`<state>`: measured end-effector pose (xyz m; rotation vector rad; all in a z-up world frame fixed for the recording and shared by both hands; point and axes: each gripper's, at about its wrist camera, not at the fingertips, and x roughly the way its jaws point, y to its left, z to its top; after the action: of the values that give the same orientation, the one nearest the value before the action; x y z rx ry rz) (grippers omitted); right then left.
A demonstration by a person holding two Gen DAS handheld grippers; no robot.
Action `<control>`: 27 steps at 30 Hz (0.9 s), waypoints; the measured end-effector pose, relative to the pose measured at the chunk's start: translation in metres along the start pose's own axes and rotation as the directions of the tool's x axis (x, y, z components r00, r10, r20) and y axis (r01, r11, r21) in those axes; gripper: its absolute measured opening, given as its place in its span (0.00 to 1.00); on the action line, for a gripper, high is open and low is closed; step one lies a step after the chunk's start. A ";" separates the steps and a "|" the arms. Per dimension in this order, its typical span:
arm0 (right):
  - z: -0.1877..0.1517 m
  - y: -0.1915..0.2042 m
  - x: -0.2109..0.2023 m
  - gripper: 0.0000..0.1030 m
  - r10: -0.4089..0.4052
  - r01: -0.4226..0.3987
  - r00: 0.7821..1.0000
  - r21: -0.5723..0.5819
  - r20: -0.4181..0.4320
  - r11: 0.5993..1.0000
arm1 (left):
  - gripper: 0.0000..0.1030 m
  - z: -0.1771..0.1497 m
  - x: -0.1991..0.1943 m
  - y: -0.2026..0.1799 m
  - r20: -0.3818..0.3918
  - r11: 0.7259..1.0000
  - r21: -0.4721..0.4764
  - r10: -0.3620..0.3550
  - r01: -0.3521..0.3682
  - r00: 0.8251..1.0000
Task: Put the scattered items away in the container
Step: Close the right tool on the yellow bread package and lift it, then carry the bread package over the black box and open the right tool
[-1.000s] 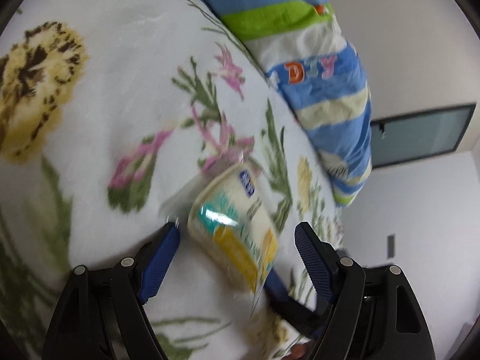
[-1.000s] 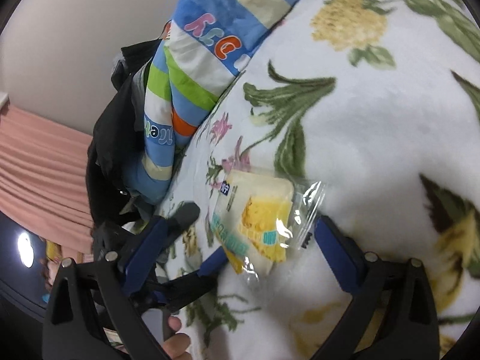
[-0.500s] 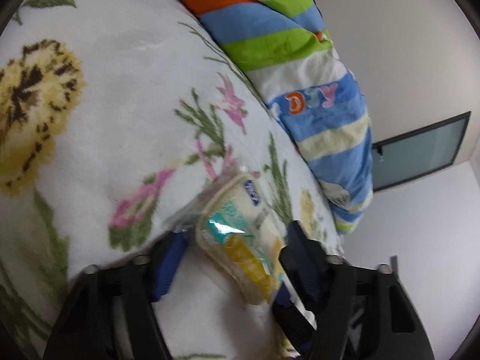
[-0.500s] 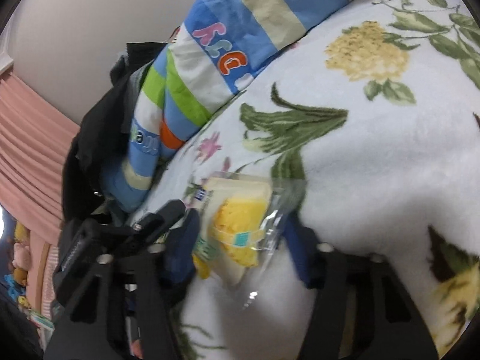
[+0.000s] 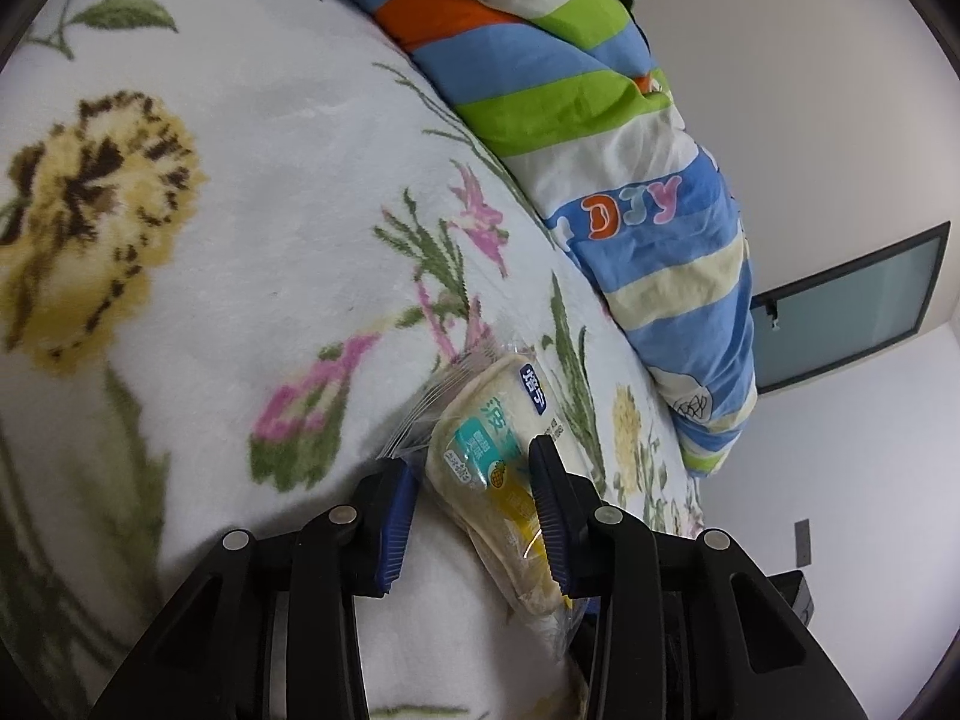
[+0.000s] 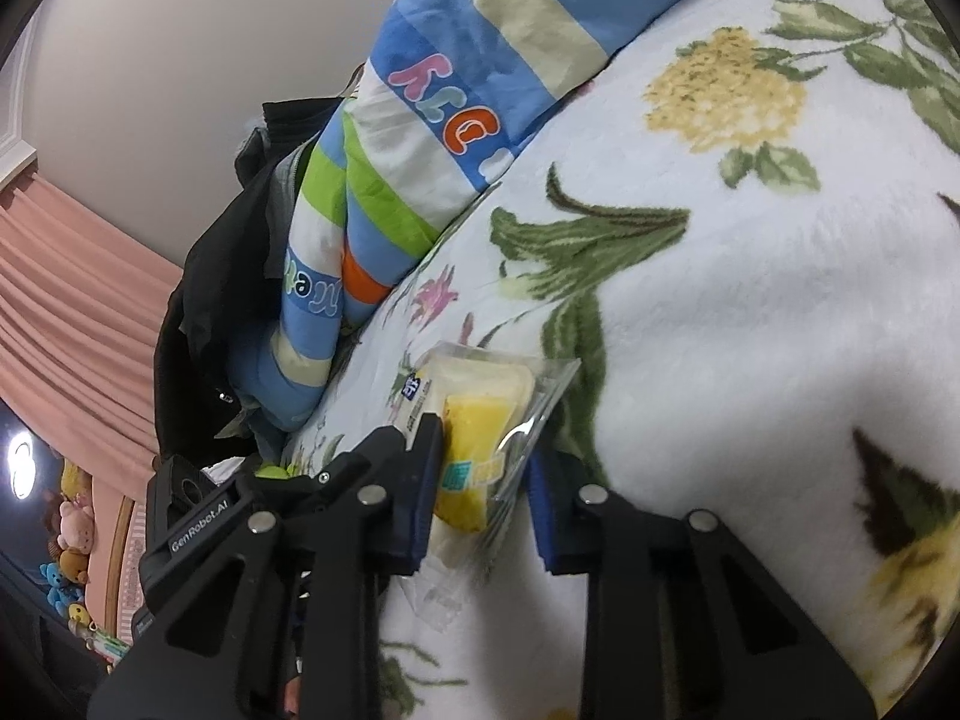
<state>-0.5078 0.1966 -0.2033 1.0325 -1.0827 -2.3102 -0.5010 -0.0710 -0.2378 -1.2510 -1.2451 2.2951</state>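
Angling down onto floral blanket (image 5: 252,276), both claws clamped on sandwich pack (image 5: 498,468), left (image 5: 474,516) closing

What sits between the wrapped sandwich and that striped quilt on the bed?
Only bare floral blanket, in the left wrist view: the sandwich packet lies apart from the striped quilt, nothing between them.

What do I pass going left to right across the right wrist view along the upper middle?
Pink curtain → black jacket → striped quilt → floral blanket.
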 end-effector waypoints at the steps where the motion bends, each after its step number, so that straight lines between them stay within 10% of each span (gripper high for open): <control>1: 0.000 0.001 -0.002 0.26 0.001 -0.001 1.000 0.005 -0.003 1.000 | 0.36 -0.001 -0.004 -0.001 0.000 1.000 -0.001 0.002 -0.002 1.000; 27: 0.035 0.122 -0.309 0.27 0.061 -0.031 0.968 -0.124 0.244 0.992 | 0.36 -0.114 -0.150 -0.289 0.057 0.952 0.299 -0.089 0.068 0.994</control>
<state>-0.3276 0.3236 0.0484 0.6807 -1.0309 -2.4800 -0.3715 0.0841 0.0416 -1.0069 -0.9062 2.3757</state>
